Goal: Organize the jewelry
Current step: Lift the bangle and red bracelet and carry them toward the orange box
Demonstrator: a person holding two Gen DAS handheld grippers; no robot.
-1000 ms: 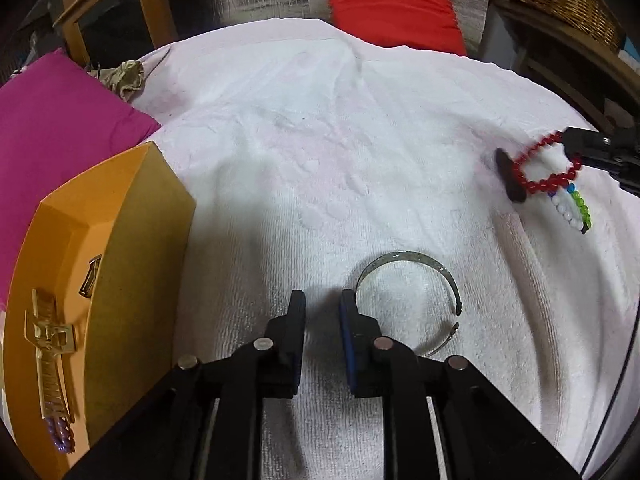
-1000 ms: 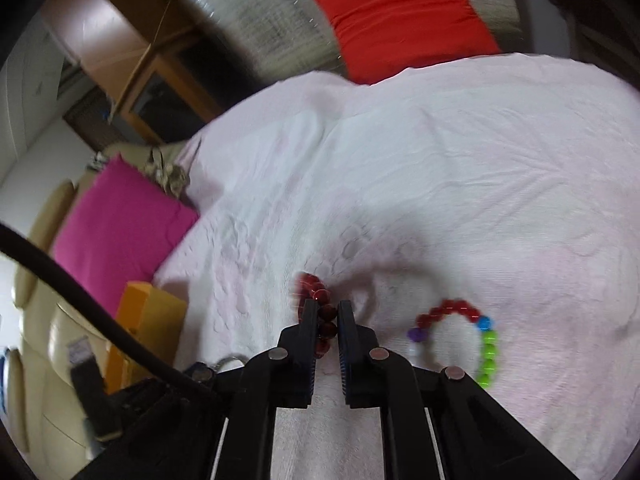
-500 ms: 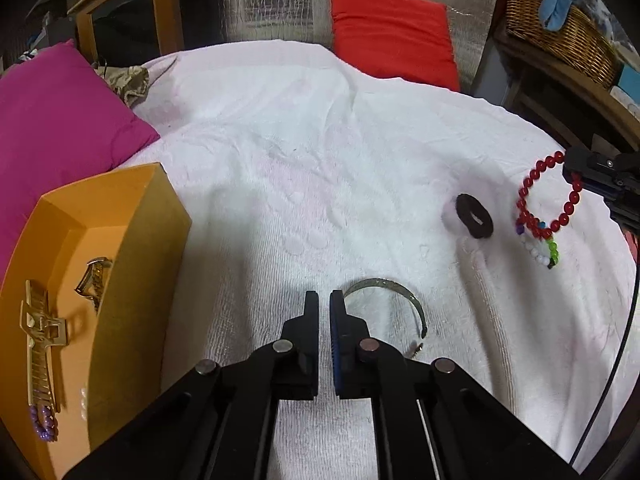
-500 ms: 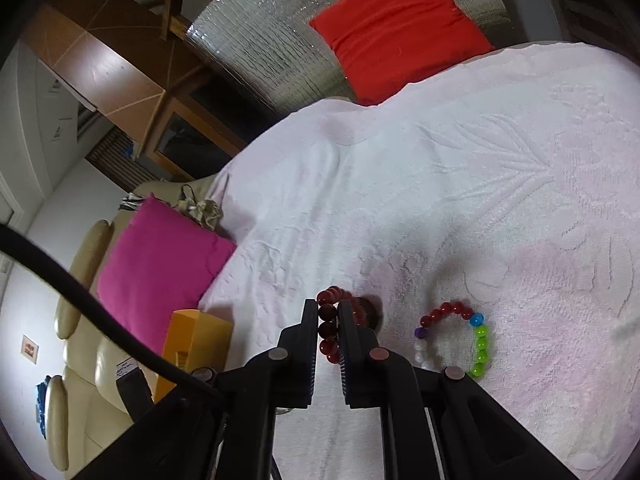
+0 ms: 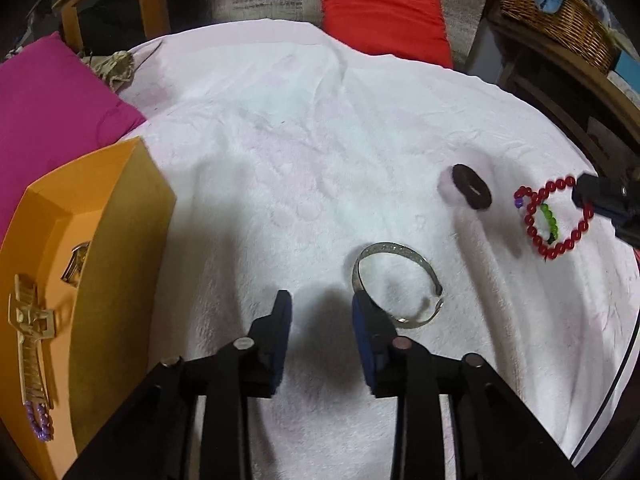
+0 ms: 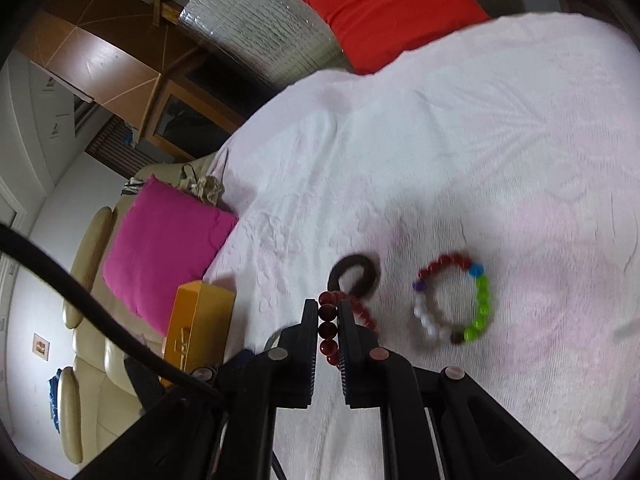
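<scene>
Here, right tongs (image 6: 329,320) pinch beads (image 6: 327,330) (red).

Nothing readable is showing in either view: no text, label, brand, number or sign is appearing on any surface. A small framed picture (image 6: 41,346) is hanging on the wall in the right wrist view, but it is coming through too small and blurred to tell whether it carries any writing.

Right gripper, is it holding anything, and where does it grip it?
The right gripper is shut on the dark red bead bracelet, pinching a short run of beads on one side of the loop; the rest hangs free.
</scene>
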